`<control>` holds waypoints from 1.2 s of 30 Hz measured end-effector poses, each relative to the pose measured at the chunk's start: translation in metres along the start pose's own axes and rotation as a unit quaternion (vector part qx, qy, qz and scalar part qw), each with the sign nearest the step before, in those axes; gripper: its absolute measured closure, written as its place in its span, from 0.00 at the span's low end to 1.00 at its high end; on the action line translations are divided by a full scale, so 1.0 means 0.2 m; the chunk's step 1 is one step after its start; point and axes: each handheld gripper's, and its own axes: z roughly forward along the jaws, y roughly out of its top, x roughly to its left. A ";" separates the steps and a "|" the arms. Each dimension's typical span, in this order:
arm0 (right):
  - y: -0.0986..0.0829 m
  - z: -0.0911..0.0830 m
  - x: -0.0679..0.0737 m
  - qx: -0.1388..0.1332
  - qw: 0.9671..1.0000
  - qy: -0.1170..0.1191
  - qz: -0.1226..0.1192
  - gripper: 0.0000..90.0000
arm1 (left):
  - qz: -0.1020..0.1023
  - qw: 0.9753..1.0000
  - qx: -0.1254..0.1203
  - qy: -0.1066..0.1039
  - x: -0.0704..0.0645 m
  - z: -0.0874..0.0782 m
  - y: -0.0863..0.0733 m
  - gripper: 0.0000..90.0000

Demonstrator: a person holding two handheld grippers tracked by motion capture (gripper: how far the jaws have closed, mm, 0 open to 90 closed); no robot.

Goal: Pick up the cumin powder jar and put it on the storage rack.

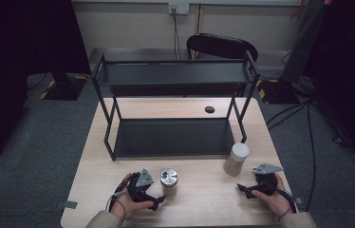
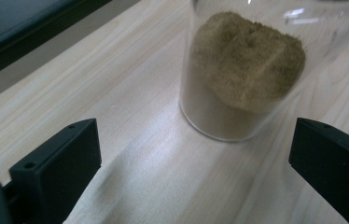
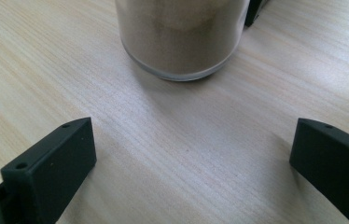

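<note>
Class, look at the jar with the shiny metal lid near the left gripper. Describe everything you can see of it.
The jar is a small clear cylinder, glass by the look of it, with a shiny silver lid. It stands upright on the wooden table, just right of the left gripper. Inside sits brownish powder, heaped unevenly and darker on top, paler below. The left gripper's jaws stand open in front of it, not touching; only the table touches it.

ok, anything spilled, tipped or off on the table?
Nothing stands out. Both jars stand upright on the table: the silver-lidded jar by the left hand-held gripper, the white-lidded jar near the right hand-held gripper. No powder spilled.
</note>
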 end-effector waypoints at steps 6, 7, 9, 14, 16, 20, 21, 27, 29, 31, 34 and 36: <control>0.00 0.00 0.00 0.000 1.000 0.000 0.000 0.00 | 0.000 1.000 -0.002 -0.005 0.00 0.00 0.01 0.01; 0.00 0.00 0.00 0.000 1.000 0.000 0.000 0.00 | 0.000 1.000 -0.006 -0.006 0.00 0.00 0.01 0.01; 0.00 0.00 0.00 0.000 1.000 0.000 0.000 0.00 | -0.001 1.000 -0.006 -0.010 0.00 0.00 0.02 0.01; 0.00 0.00 0.00 0.000 1.000 0.000 0.000 0.00 | 0.001 1.000 -0.010 -0.016 -0.01 0.02 0.04 0.01; 0.00 0.00 0.00 0.000 1.000 0.000 0.000 0.00 | 0.002 1.000 -0.012 -0.017 -0.01 0.02 0.05 0.01; 0.00 0.00 0.00 0.000 1.000 0.000 0.000 0.00 | 0.000 1.000 -0.015 -0.020 -0.02 0.04 0.06 0.01; 0.00 0.00 0.00 0.000 1.000 0.000 0.000 0.00 | -0.001 1.000 -0.016 -0.021 -0.02 0.04 0.07 0.01; 0.00 0.00 0.00 0.000 1.000 0.001 -0.001 0.00 | -0.009 1.000 -0.023 -0.019 -0.03 0.06 0.09 0.01; 0.00 0.00 0.00 0.000 1.000 0.001 -0.001 0.00 | -0.010 1.000 -0.020 -0.019 -0.03 0.07 0.10 0.03; 0.00 0.00 0.00 0.000 1.000 0.002 -0.001 0.00 | -0.006 1.000 -0.017 -0.015 -0.04 0.08 0.11 0.03; 0.00 0.00 0.00 0.000 1.000 0.002 -0.002 0.00 | -0.003 1.000 -0.018 -0.022 -0.04 0.09 0.11 0.06; 0.00 0.00 0.00 0.000 1.000 0.002 -0.002 0.00 | -0.002 1.000 -0.019 -0.022 -0.04 0.10 0.11 0.06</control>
